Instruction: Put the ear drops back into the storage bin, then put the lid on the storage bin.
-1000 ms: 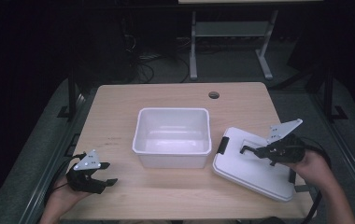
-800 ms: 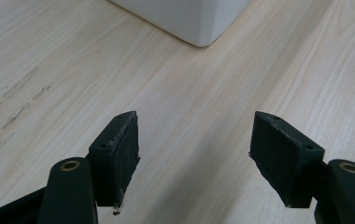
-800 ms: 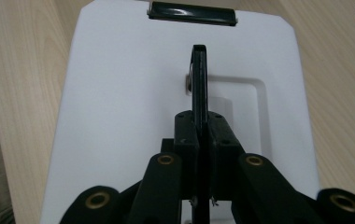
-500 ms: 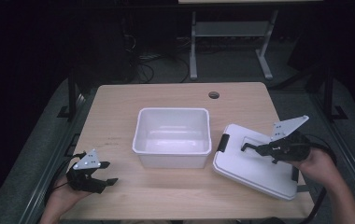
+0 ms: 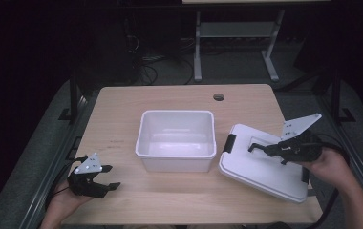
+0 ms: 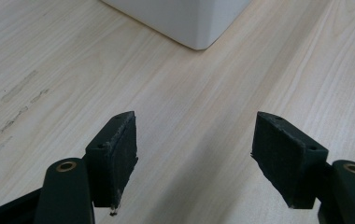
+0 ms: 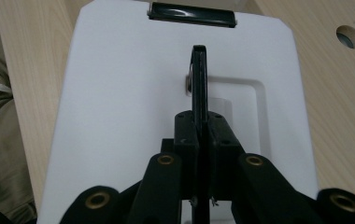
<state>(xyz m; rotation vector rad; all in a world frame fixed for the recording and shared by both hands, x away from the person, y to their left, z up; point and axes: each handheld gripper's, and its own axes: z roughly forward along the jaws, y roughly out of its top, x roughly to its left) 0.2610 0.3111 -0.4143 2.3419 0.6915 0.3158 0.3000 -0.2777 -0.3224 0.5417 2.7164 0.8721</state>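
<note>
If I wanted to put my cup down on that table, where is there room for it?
Bare wood lies along the table to the left of the white bin, between it and the left gripper, and across the far edge by the round hole. The right side is crowded: the white lid lies there, its handle pinched by the right gripper.

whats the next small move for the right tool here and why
Probably lift a little more, then carry the lid left over the white bin. The right tool is shut on the lid's black handle, the bin stands open beside it, and the left tool waits open, holding nothing.
</note>
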